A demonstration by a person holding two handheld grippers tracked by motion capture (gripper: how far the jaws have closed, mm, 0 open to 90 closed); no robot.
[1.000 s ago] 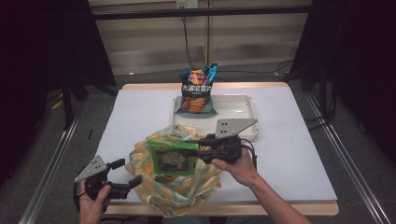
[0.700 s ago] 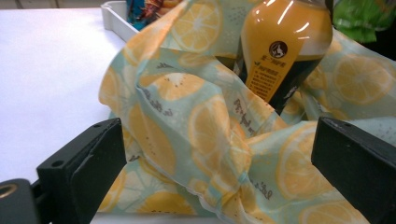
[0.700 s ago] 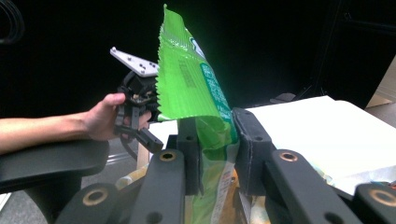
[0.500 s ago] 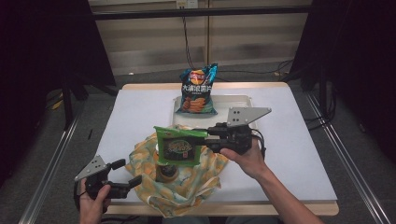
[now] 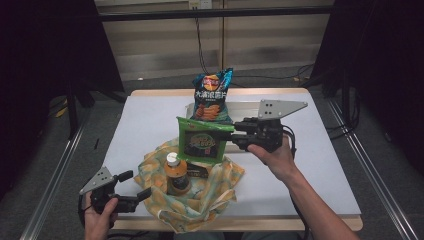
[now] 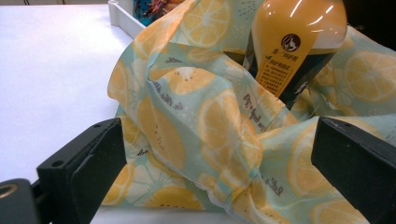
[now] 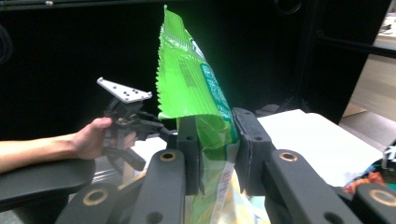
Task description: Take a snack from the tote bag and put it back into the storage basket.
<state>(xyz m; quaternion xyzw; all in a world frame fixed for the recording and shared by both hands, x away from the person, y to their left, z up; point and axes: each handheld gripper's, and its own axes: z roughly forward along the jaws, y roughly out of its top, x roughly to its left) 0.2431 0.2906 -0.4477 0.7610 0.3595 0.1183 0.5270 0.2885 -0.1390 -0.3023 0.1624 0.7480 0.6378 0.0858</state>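
A green snack bag (image 5: 202,141) hangs above the table with my right gripper (image 5: 231,132) shut on its right edge. In the right gripper view the pads pinch the bag (image 7: 187,79) near its lower part, and the gripper (image 7: 215,140) points level. Below the bag lies a lemon-print cloth bag (image 5: 200,200) with an orange juice bottle (image 5: 176,175) standing in it. My left gripper (image 5: 131,186) is open at the cloth's front left edge. In the left gripper view its jaws stand wide on either side of a cloth fold (image 6: 187,116) without pressing it, and the bottle (image 6: 294,42) is behind.
A blue chips bag (image 5: 212,95) stands in a white tray (image 5: 245,107) at the back of the white table (image 5: 310,175). A dark flat item (image 5: 197,171) lies in the cloth beside the bottle. The other hand and its gripper (image 7: 123,116) appear farther off in the right gripper view.
My right gripper has risen and moved toward the back right with the green bag, which uncovers the bottle in the cloth. The left gripper has stayed put.
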